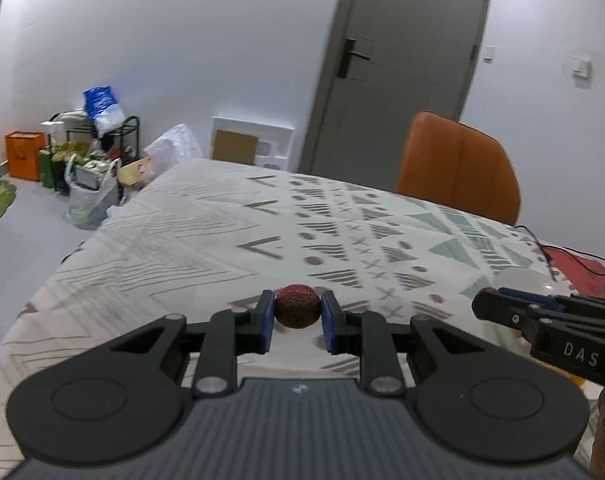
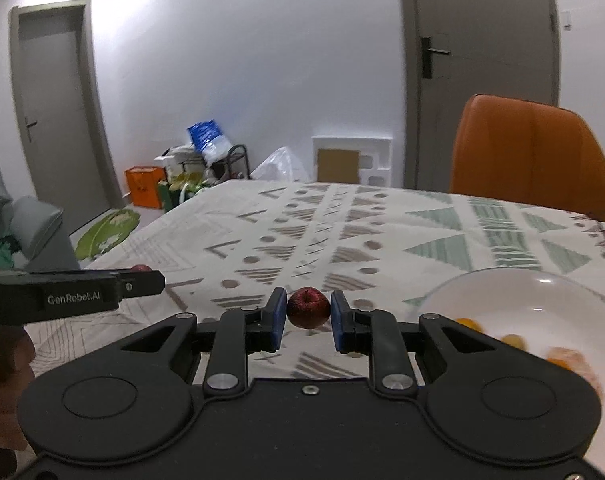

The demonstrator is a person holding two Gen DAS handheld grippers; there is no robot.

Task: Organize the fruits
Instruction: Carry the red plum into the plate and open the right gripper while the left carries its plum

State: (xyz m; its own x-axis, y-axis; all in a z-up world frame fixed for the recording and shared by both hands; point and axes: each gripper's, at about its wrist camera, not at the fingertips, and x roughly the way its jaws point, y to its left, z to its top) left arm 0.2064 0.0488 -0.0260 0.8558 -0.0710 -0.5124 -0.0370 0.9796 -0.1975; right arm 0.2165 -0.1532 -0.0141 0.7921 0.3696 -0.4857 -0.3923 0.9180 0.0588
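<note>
In the left wrist view my left gripper [image 1: 297, 312] is shut on a round red-brown speckled fruit [image 1: 297, 305], held just above the patterned tablecloth. In the right wrist view my right gripper [image 2: 307, 314] is shut on a small dark red apple [image 2: 308, 307], its blue pads [image 2: 277, 312] touching both sides. A white bowl [image 2: 502, 280] stands to the right of it and holds several orange and yellow fruit pieces [image 2: 562, 358]. The right gripper also shows in the left wrist view [image 1: 486, 300], in front of the bowl [image 1: 522, 280]. The left gripper shows in the right wrist view [image 2: 158, 280].
The table carries a white cloth [image 1: 222, 232] with grey and green shapes. An orange chair [image 2: 530, 156] stands at the far side. A black cable [image 1: 542, 248] and a red item [image 1: 578, 268] lie at the right. Bags and boxes [image 1: 86, 152] crowd the floor by the wall.
</note>
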